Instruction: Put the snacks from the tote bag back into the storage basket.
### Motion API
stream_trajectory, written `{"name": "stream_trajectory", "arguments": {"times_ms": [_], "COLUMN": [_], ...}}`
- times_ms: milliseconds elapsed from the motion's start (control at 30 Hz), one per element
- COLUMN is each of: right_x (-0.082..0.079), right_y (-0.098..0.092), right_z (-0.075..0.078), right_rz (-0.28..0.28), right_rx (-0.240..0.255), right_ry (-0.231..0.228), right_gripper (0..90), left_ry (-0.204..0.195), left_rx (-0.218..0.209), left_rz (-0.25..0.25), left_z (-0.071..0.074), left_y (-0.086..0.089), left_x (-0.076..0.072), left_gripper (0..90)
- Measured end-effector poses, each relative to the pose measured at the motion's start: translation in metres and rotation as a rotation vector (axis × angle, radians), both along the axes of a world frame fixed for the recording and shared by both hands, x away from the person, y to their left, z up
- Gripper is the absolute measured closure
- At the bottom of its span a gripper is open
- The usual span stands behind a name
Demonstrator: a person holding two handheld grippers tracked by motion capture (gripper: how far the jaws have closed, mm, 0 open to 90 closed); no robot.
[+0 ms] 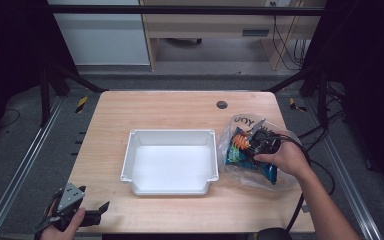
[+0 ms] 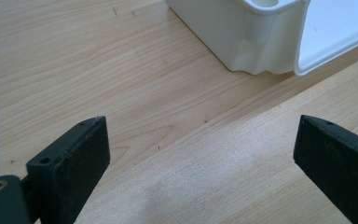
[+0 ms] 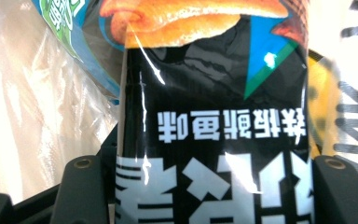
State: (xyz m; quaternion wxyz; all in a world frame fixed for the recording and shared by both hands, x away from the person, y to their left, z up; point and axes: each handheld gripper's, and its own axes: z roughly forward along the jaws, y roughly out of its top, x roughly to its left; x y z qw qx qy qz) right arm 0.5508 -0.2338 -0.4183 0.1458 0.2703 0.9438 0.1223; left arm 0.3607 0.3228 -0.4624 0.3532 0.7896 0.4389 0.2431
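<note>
A black snack packet (image 3: 214,116) with white lettering and a picture of orange food at its top stands between the two jaws of the right gripper (image 1: 259,142), which close against its sides, so the gripper is clamped on it. In the right gripper view a blue and green packet (image 3: 70,28) lies behind it at the upper left, and crinkled clear plastic surrounds both. From the high view, the packets sit inside a clear plastic bag (image 1: 240,125) with dark print, just right of the white tray (image 1: 170,136) at the middle of the wooden table (image 1: 180,105); the bag's left edge is close to the tray's right wall, though whether they touch cannot be told. The right hand (image 1: 285,157) grips the tool above the bag, to the right of the tray.

The tray holds nothing and has a notch in its near rim. Beyond it, near the table's far edge, is a small dark round hole (image 1: 222,104).

The left gripper (image 1: 92,214) rests low at the table's near edge, well left of and nearer than the tray, held by the left hand (image 1: 62,227). Its jaws stand wide apart over bare wood, the tray's corner (image 2: 261,32) ahead of them
</note>
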Motion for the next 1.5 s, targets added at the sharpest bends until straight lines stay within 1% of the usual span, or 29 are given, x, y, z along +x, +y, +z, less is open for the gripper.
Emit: {"name": "stream_trajectory", "arguments": {"times_ms": [67,133,200,233,300,367,467,633,700,800,933,967,1000,1033,1067,1167,1200,1300,1433,1500], "right_x": [-0.002,-0.005,-0.008,-0.008,-0.011,-0.012,-0.014,-0.016,-0.018,-0.021,-0.026,-0.026,-0.029,-0.029,-0.031,-0.034,-0.035,-0.036,-0.036,-0.037], "right_y": [0.000,0.001,0.002,0.002,0.001,-0.001,-0.008,-0.014,-0.018,-0.021,-0.024,-0.024,-0.025,-0.025,-0.026,-0.027,-0.027,-0.027,-0.030,-0.032], "right_z": [0.003,0.006,0.011,0.011,0.015,0.018,0.021,0.023,0.025,0.029,0.035,0.035,0.038,0.038,0.041,0.044,0.046,0.048,0.048,0.049], "right_rz": [0.004,-0.005,0.012,0.012,0.009,-0.006,-0.023,-0.030,-0.042,-0.044,-0.049,-0.049,-0.053,-0.053,-0.058,-0.056,-0.050,-0.056,-0.064,-0.074], "right_rx": [0.006,0.010,0.003,0.003,0.009,0.001,0.009,0.016,0.031,0.040,0.060,0.060,0.070,0.070,0.081,0.092,0.093,0.099,0.101,0.110], "right_ry": [-0.012,-0.016,-0.041,-0.041,-0.060,-0.068,-0.071,-0.079,-0.084,-0.096,-0.124,-0.124,-0.136,-0.136,-0.147,-0.153,-0.166,-0.175,-0.176,-0.181], "right_gripper": [39.9,40.0,40.1,40.1,40.1,40.1,40.1,40.2,40.2,40.3,40.5,40.5,40.6,40.6,40.7,40.7,40.8,40.9,40.9,41.0], "left_ry": [-0.001,0.001,-0.002,-0.002,-0.001,-0.001,-0.002,0.000,-0.001,-0.001,-0.001,0.002,0.002,0.002,0.001,0.002,0.002,0.002,0.002,0.002], "left_rx": [-0.002,0.000,-0.004,-0.004,-0.005,-0.004,-0.004,-0.001,-0.002,-0.002,-0.001,0.004,0.005,0.005,0.004,0.004,0.003,0.003,0.003,0.001], "left_rz": [0.001,0.000,0.005,0.005,0.006,0.006,0.004,0.003,0.003,0.004,0.002,-0.001,-0.003,-0.003,-0.004,-0.003,-0.003,-0.004,-0.004,-0.002], "left_z": [0.000,0.000,0.000,0.000,0.000,0.000,0.000,0.000,0.000,0.000,0.000,0.000,0.000,0.000,0.000,0.000,0.000,0.000,0.000,0.000], "left_y": [0.000,0.000,0.001,0.001,0.002,0.002,0.001,0.001,0.001,0.001,0.001,0.001,0.001,0.000,0.000,0.000,0.000,0.000,0.001,0.001], "left_x": [0.000,0.000,0.000,0.000,0.000,0.000,0.000,0.000,0.000,0.000,0.000,0.000,0.000,0.000,0.000,0.000,0.000,0.000,0.000,0.000], "left_gripper": [3.1,3.1,3.1,3.1,3.1,3.2,3.2,3.2,3.2,3.2,3.2,3.2,3.3,3.3,3.4,3.4,3.4,3.4,3.4,3.4]}}
